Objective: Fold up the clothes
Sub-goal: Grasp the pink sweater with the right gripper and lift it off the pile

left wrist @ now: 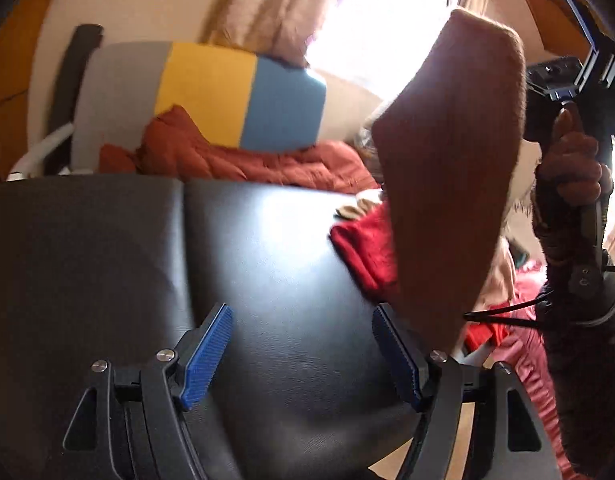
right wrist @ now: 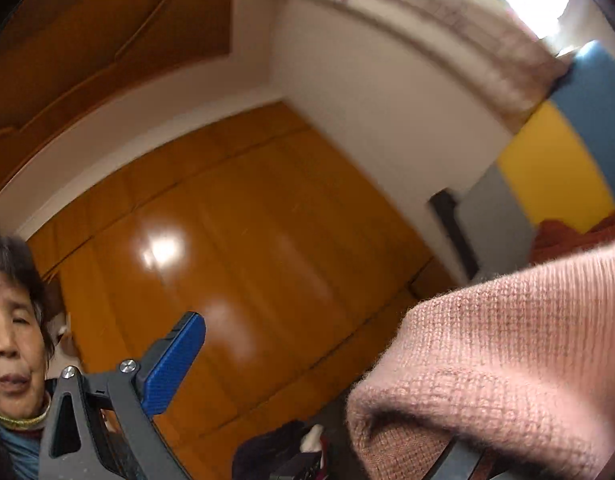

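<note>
The black padded leatherette surface [left wrist: 267,264] with a seam down its middle fills the lower part of the left wrist view, bare where the left gripper [left wrist: 303,356] hovers over it. At its far and right edges lie more clothes: a rust-orange quilted garment [left wrist: 235,160] and a crumpled bright red knit [left wrist: 367,256].

The task's thing here, a long pink-brown ribbed knit garment [left wrist: 451,184], hangs in the air to the right of the left jaws. Its long axis runs steeply, from high up near the window down to a narrowing lower end just beside the left gripper's right finger. In the right wrist view the same knit [right wrist: 507,360] drapes over the right-hand finger of the right gripper [right wrist: 315,408], hiding it. The left blue pad [right wrist: 171,364] stands well clear of the cloth, so those jaws look open and the garment seems hooked over one finger, not pinched (my reading, since that finger is covered).

The left jaws stand wide apart and hold nothing. The left gripper is the one nearer the hanging lower end, which I judge the coming grasp turns on.

No brand, label or writing can be read.
</note>
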